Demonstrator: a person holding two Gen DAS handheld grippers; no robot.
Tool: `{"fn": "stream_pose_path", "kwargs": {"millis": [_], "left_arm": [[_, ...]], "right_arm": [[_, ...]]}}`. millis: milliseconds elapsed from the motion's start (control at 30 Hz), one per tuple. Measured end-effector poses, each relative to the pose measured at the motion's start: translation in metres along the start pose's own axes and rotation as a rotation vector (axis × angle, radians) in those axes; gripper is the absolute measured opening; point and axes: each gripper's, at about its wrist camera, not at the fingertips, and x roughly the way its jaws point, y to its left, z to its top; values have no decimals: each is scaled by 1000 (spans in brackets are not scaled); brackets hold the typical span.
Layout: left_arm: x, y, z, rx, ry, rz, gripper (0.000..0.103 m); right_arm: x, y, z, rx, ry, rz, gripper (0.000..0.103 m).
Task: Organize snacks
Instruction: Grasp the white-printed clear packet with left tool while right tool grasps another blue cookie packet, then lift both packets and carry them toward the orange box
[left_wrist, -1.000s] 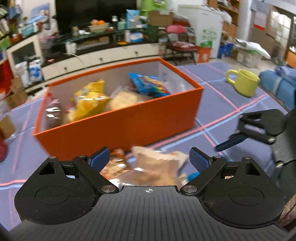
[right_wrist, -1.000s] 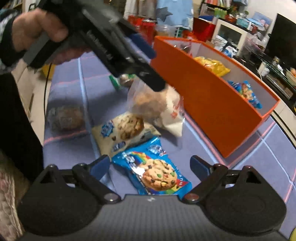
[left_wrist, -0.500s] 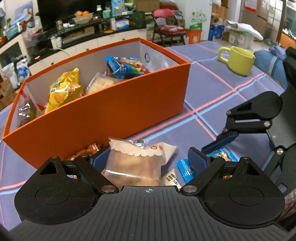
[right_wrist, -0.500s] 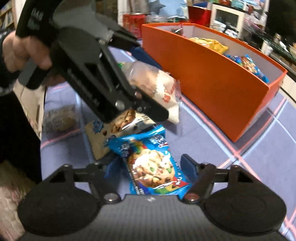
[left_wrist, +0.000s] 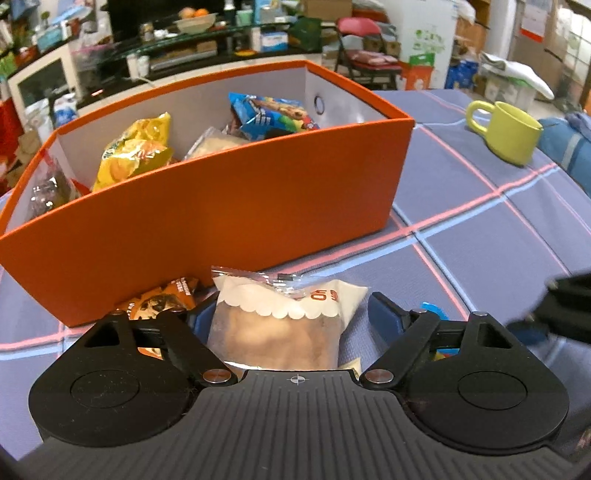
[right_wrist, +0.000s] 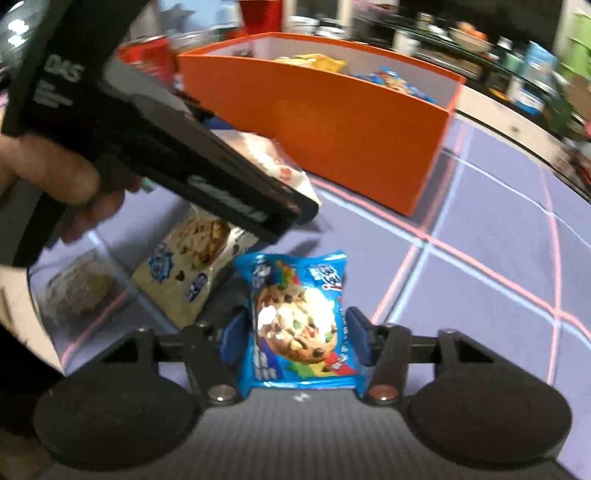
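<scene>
An orange box (left_wrist: 221, 229) with several snack packets inside stands on the checked cloth. In front of it lies a clear bread packet (left_wrist: 277, 332) with a white scalloped top. My left gripper (left_wrist: 291, 314) straddles it with its jaws closing; the right pad still stands off the wrapper. In the right wrist view the left gripper (right_wrist: 295, 210) slants down over the bread packet (right_wrist: 273, 158). My right gripper (right_wrist: 295, 339) is closing on a blue cookie packet (right_wrist: 295, 325), and both pads touch its sides. The right gripper (left_wrist: 554, 310) is a blur at the edge of the left wrist view.
A white cookie packet (right_wrist: 184, 266) and a clear-wrapped snack (right_wrist: 77, 291) lie left of the blue one. An orange-brown packet (left_wrist: 159, 299) sits against the box front. A yellow-green mug (left_wrist: 509, 133) stands at the far right. A cluttered room lies beyond the table.
The left gripper came down and nearer the box, its jaws narrowing around the bread packet. The right gripper rolled and its wide-open jaws closed in onto the blue cookie packet.
</scene>
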Motion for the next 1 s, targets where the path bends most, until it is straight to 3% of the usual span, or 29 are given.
{"fn": "stream_pose_path", "kwargs": {"millis": [233, 433, 700, 767, 800, 900, 1000], "left_arm": [[3, -6, -2, 24, -2, 4, 53], [9, -6, -6, 26, 10, 27, 38], [15, -11, -5, 20, 20, 40, 37], [15, -12, -5, 19, 15, 38, 32], [15, -12, -5, 16, 12, 33, 27], [13, -12, -5, 6, 11, 21, 21], [11, -10, -6, -6, 7, 12, 18]], "right_arm": [[-5, 10, -7, 83, -11, -57, 53], [0, 7, -5, 115, -28, -48, 59], [1, 6, -5, 123, -31, -51, 59], [1, 5, -6, 125, -31, -51, 59], [1, 5, -6, 126, -31, -51, 58], [0, 5, -5, 132, -32, -53, 50], [0, 4, -5, 135, -33, -52, 49]]}}
